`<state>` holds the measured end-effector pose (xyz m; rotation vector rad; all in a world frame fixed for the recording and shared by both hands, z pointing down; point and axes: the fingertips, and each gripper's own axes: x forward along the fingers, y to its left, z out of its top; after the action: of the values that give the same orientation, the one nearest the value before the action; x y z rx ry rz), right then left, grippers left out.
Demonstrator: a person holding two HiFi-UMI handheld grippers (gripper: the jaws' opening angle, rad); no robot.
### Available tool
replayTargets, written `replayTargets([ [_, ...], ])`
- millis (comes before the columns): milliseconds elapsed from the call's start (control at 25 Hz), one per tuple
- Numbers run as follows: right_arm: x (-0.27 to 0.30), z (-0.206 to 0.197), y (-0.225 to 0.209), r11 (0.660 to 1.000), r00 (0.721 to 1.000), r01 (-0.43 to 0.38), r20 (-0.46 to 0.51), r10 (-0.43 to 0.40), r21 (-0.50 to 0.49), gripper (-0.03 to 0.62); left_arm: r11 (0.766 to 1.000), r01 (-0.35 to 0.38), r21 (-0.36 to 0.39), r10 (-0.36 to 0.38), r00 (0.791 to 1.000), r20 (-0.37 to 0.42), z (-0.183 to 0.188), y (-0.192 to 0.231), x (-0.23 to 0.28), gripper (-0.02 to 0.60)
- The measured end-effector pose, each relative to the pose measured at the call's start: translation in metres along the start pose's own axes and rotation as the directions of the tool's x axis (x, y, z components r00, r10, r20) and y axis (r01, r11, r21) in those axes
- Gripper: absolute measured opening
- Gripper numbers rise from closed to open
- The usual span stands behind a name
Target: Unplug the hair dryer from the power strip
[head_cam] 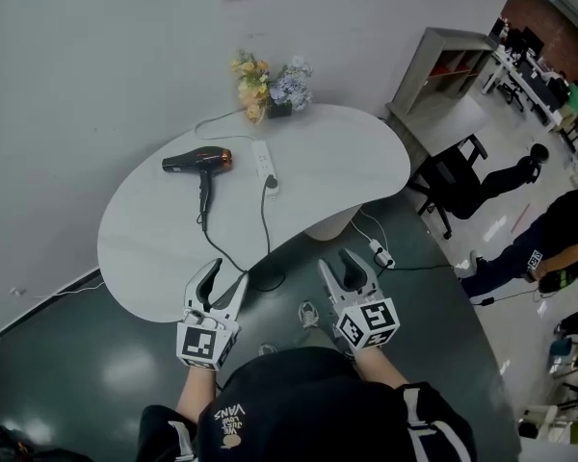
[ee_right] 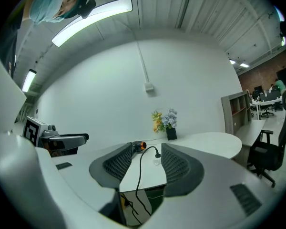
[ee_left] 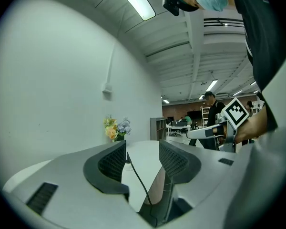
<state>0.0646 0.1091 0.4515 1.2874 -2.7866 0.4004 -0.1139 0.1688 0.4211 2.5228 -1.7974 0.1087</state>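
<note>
white curved worktop [head_cam: 164, 248] against the wall, near edge just ahead of both grippers. bare left forearm [head_cam: 198, 385] and right forearm [head_cam: 378, 364] reaching forward from the body, side by side and apart.

left gripper [head_cam: 227, 273] held level over the dark floor, short of that edge. jaws wide apart with nothing in them. between them, in the left gripper view, only the distant worktop and a stretch of black cord [ee_left: 137, 174].

right gripper [head_cam: 335, 262] beside it, tipped slightly down, jaws likewise spread wide and empty, aimed at the worktop.

black hair dryer [head_cam: 197, 161] lying on its side at the far left of the worktop, orange-ringed end toward the white power strip [head_cam: 262, 162] just beside it. cord running from the handle off the near edge, then back up to a black plug [head_cam: 272, 189] seated in the strip's near end. small bunch of flowers [head_cam: 270, 87] at the far edge by the wall.

hands hidden behind the marker cubes in the head view. in the right gripper view, most of the hair dryer covered by one jaw, only the orange end showing. in the left gripper view, not to be seen at all. sockets on the strip too small to make out.
</note>
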Motion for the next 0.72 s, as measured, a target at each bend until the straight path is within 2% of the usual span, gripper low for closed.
replayTargets([
  [320,0.038,-0.003,-0.033,0.997,0.996,-0.07,-0.061,0.07,-0.013,0.187,0.999,-0.047,0.002,0.047,0.997,-0.057,-0.017,0.001,0.042,0.242],
  [720,0.084,0.0,-0.079,0.982,0.976,-0.186,-0.119,0.181,-0.025,0.187,0.986,-0.167,-0.014,0.165,0.983,-0.085,-0.026,0.006,0.095,0.245],
])
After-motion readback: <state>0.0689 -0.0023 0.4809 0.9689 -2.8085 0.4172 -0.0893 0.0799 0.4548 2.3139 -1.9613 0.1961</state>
